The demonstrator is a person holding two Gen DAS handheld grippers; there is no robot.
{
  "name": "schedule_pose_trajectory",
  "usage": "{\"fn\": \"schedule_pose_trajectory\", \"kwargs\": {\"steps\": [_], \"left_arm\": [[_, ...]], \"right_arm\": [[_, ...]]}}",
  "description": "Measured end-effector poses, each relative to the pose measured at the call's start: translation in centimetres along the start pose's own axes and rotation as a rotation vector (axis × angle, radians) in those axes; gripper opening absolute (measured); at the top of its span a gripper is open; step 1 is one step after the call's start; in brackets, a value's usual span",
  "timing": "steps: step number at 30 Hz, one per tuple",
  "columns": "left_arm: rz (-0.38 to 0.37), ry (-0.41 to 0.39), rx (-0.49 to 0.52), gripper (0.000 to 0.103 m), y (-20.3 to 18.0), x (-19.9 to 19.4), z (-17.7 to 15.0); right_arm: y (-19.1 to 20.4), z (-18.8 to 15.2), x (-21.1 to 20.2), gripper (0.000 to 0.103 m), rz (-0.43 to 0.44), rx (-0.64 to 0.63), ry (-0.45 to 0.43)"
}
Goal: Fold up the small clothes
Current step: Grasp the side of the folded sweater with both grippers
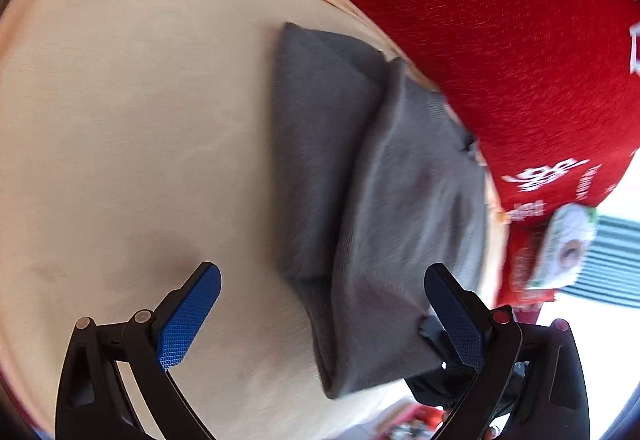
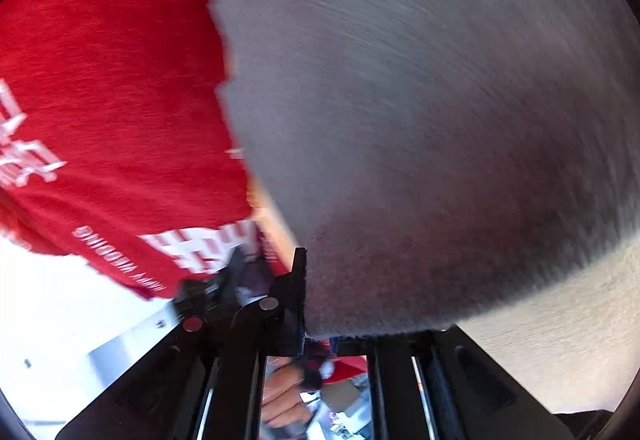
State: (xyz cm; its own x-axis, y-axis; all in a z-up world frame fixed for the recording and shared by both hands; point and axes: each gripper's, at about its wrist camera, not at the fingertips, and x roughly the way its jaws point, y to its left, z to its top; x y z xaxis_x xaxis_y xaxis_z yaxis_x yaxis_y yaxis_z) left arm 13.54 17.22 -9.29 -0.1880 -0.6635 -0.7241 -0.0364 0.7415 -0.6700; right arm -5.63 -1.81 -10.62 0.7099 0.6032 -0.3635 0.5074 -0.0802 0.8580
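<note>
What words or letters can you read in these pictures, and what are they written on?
"WEDDING": small white letters, upside down, on the red cloth.
"T": one white shape that looks like this letter, on the red cloth in the left wrist view.
Big white characters on the red cloth: too blurred to read.
Print on the white and green packet: too blurred to read.
The grey cloth: no writing.

Both wrist views close, sharing grey cloth [image 1: 380,200]

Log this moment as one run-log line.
left gripper: open, empty | right gripper: shut on grey knit cloth | cloth: partly folded on beige round table
</note>
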Motion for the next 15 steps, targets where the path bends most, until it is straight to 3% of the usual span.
{"fn": "schedule_pose_trajectory", "kwargs": {"steps": [4, 9, 11, 13, 15], "left_arm": [[-0.131, 0.052, -0.045, 0.102, -0.4, 2.6, 2.1], [-0.200, 0.063, -0.010, 0.102, -2.6, 3.2, 4.0], [-0.178, 0.072, 0.039, 0.102, -4.2, 3.5, 3.9], [-0.095, 0.080, 0.107, 0.101, -6.5, 4.8, 3.8], [0.001, 0.088, 0.179, 0.089, -8.0, 5.9, 3.4]], "right_arm": [[3.5, 0.5, -0.8, 0.009, 0.011, -0.093, 0.020], [5.1, 0.2, -1.2, 0.009, -0.022, -0.152, 0.053], [4.9, -0.2, -0.4, 0.009, -0.053, -0.158, 0.075], [4.3, -0.8, 0.0, 0.009, -0.106, -0.167, 0.108], [4.0, -1.5, 0.5, 0.011, -0.182, -0.187, 0.163]]}}
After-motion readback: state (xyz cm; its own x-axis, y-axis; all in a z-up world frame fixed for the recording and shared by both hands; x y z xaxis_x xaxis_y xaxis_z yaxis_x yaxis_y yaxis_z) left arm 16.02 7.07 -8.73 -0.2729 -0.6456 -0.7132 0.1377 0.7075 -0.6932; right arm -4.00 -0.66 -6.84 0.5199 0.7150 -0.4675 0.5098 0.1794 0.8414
